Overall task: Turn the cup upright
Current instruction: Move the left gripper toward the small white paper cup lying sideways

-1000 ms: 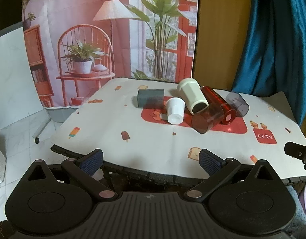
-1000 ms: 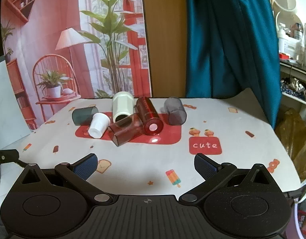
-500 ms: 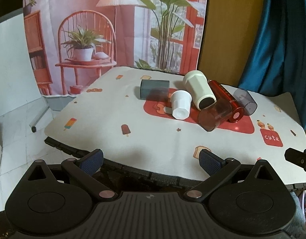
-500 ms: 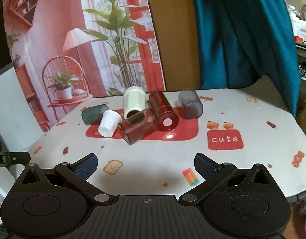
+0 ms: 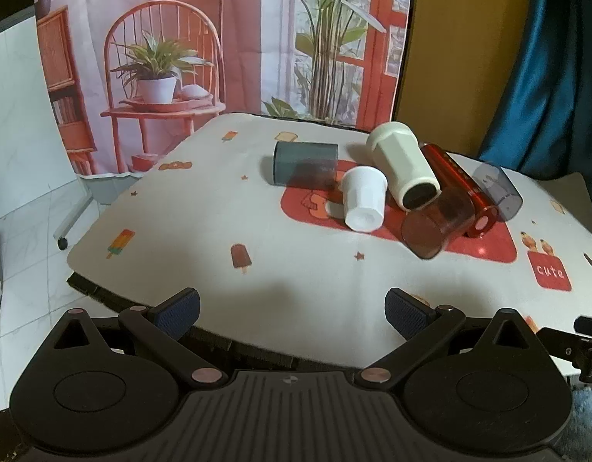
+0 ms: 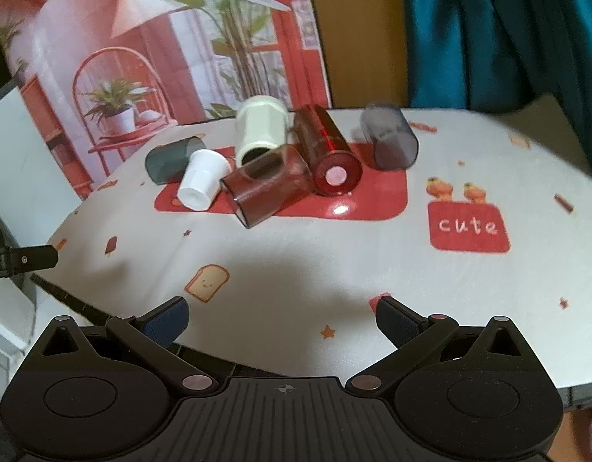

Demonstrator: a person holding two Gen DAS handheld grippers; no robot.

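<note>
Several cups lie on their sides in a cluster on the table's red patch: a small white cup (image 5: 363,202) (image 6: 201,184), a cream cup (image 5: 402,167) (image 6: 259,129), a dark grey-green cup (image 5: 305,161) (image 6: 171,158), a clear brown cup (image 5: 436,223) (image 6: 267,188), a red cup (image 5: 463,188) (image 6: 326,150) and a smoky grey cup (image 5: 498,186) (image 6: 390,136). My left gripper (image 5: 292,310) is open and empty above the table's near left edge. My right gripper (image 6: 282,319) is open and empty above the near edge, well short of the cups.
The table (image 5: 203,208) has a white printed cloth with a red "cute" label (image 6: 467,225). A printed backdrop (image 5: 219,38) hangs behind, with a teal curtain (image 6: 488,30) at the right. White tiled floor (image 5: 22,231) lies to the left.
Both grippers have moved forward toward the table, so the cups look closer and larger. The cups have not moved. Both grippers stay open.
</note>
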